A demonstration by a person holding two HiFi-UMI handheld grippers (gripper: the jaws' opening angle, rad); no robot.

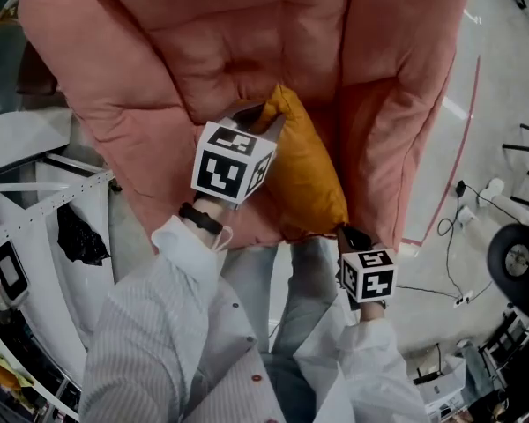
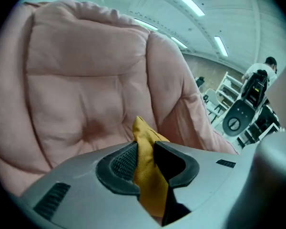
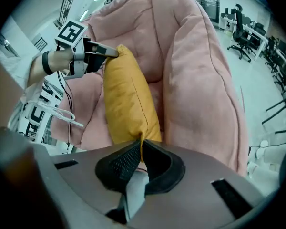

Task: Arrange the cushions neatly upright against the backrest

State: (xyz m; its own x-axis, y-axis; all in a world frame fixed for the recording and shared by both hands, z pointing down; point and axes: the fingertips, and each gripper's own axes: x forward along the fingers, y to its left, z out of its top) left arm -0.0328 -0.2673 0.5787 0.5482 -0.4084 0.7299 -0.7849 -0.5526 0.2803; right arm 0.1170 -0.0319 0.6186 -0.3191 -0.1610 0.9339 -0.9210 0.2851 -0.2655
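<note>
Both claws are locked on! The left claw (image 2: 145, 149) is clenched on the far corner of the yellow cushion (image 1: 304, 174), up near the backrest of the pink armchair (image 1: 150, 69). The right claw (image 3: 139, 151) pinches the near corner at the seat's front. The cushion stands on edge between them, just beside one padded arm.
</note>
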